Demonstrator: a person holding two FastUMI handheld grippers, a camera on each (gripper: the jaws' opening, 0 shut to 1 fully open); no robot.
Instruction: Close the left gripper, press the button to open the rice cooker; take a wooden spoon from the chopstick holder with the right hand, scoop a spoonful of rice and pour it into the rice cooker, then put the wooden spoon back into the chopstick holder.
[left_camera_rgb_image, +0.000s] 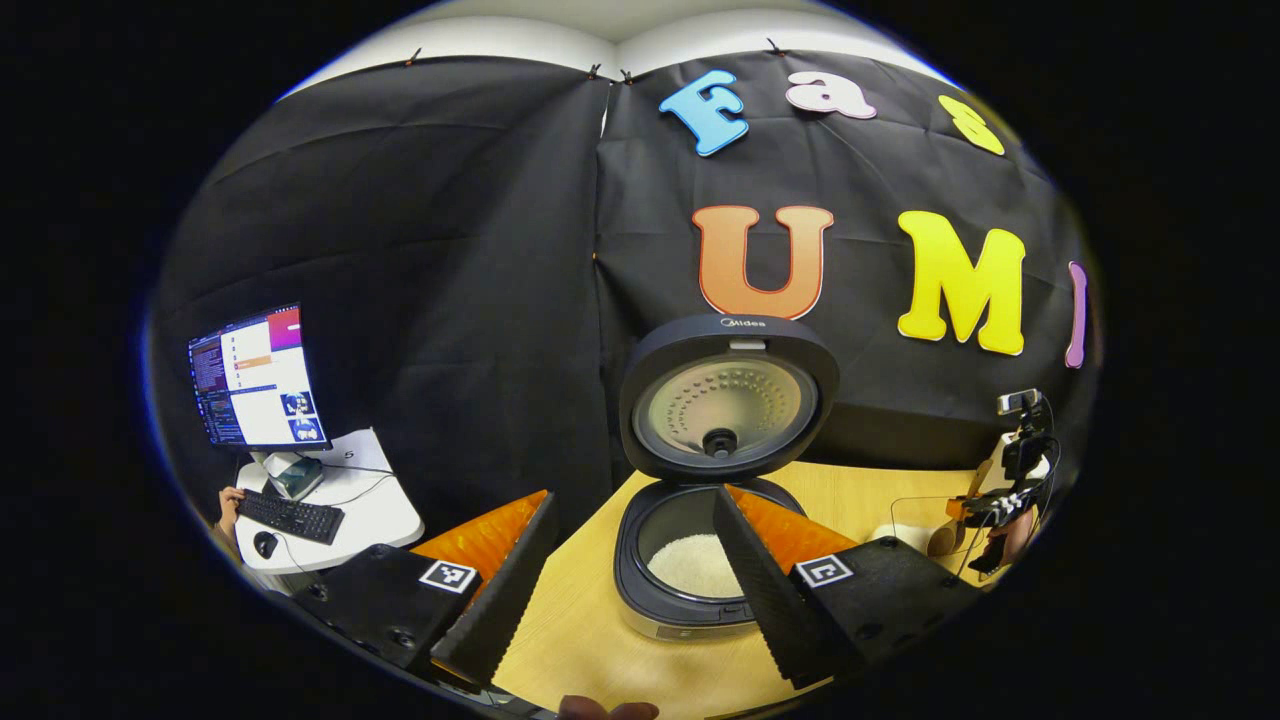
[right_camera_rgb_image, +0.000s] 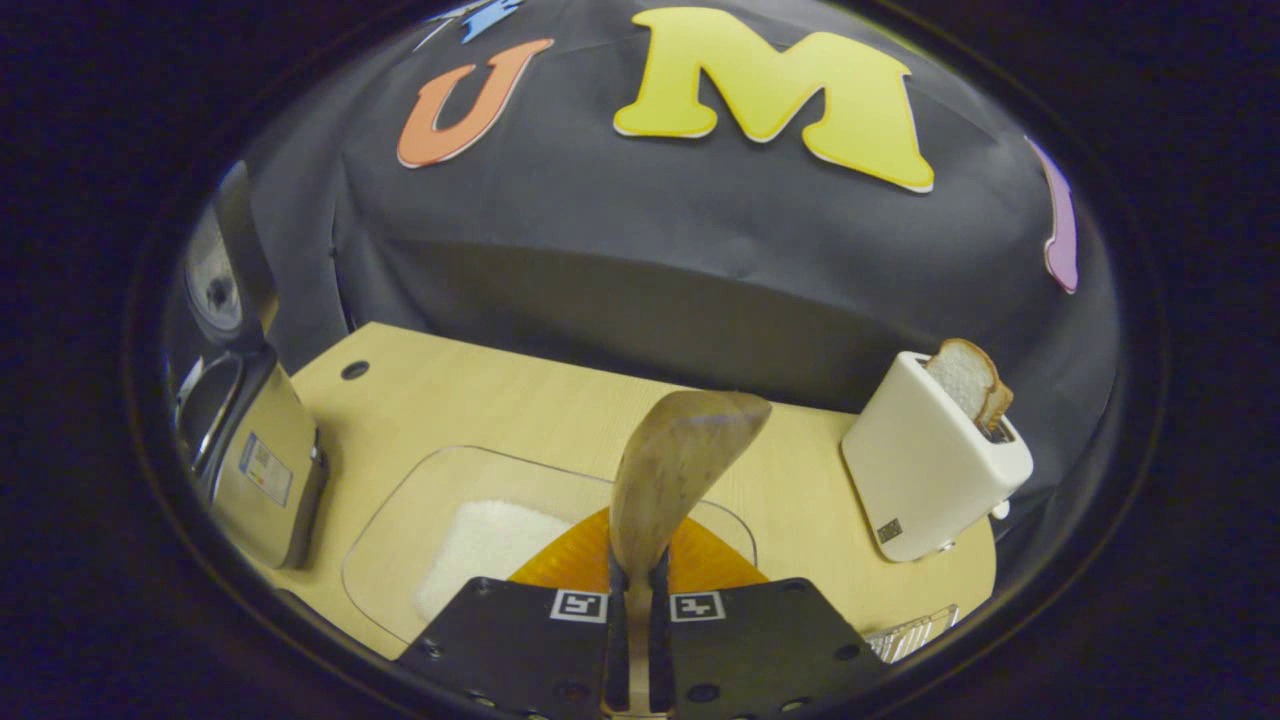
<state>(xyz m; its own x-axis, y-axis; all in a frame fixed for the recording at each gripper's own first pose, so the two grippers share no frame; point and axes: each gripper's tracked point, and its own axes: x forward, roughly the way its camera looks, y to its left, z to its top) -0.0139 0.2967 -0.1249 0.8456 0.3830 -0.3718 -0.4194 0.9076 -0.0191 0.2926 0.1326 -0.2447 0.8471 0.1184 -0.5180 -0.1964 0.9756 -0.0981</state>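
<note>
the wooden spoon sits at the lower centre of the right gripper view, its handle pinched between the two fingers of the right gripper, which are drawn together on it with only the thin handle between them. the bowl end rises up and leans a little to the right, pale brown, smooth and shallow, with no rice visible on the side that shows. it looks light and stiff, so the clamp low on the handle should carry it, though a smooth narrow handle could twist in the grip when the bowl digs in. below and left of it lies a clear tray with a white heap of rice, loose grain that will likely spill if the spoon tips.

in the left gripper view the left gripper hangs with its fingers spread wide apart, holding nothing. between them, at lower centre, the rice cooker stands with its lid raised upright and white rice in its pot. a white toaster with a bread slice stands at the right of the right gripper view.
</note>
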